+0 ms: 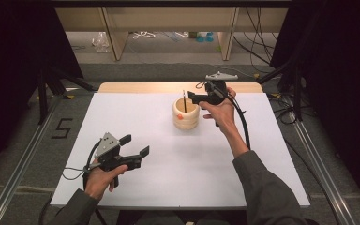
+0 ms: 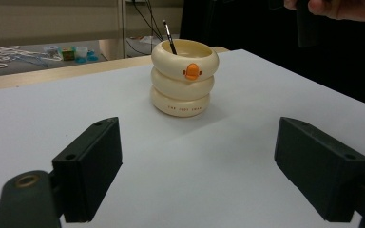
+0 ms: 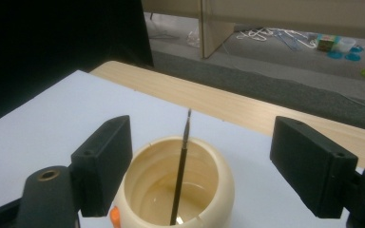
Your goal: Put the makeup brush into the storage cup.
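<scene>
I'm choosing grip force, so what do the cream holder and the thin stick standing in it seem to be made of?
The cream holder looks like glossy moulded plastic, possibly glazed ceramic: smooth stacked rings with soft highlights and an orange beak-like button. The thin stick is dark, slim and matte with a tapered tip, like a fine brush or pen; wood or plastic, I cannot tell. The right claw stands open above it.

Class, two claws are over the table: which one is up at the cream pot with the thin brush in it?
The right claw, open beside the pot and brush; the left claw waits far off near the table's front.
</scene>
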{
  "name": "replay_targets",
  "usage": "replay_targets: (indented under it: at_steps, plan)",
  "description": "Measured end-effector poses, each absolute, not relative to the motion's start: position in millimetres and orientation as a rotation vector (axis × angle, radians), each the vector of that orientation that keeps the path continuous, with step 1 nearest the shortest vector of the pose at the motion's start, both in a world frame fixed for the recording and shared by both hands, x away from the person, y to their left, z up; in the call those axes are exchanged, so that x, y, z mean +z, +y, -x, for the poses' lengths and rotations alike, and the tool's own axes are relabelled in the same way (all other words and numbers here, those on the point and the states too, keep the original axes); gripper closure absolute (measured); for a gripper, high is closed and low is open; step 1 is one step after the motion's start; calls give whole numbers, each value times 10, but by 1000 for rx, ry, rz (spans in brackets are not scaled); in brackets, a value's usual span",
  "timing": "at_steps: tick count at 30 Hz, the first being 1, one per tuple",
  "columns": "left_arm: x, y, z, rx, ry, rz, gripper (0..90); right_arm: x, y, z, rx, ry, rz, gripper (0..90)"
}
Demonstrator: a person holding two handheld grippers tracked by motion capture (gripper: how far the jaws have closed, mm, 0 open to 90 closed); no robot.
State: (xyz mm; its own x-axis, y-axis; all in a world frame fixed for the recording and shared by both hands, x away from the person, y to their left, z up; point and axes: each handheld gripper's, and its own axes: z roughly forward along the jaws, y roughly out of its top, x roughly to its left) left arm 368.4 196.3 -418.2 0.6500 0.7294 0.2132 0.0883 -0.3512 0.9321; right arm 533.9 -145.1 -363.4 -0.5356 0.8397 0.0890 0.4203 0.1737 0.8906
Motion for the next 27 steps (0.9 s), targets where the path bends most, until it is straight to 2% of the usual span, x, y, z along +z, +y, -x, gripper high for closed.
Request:
replay_targets:
  at_steps: [27]
  plan:
    - [-4188, 1966, -3691, 774, 648, -1826, 156, -3605, -1543, -4808, 1359, 2041, -1091, 224]
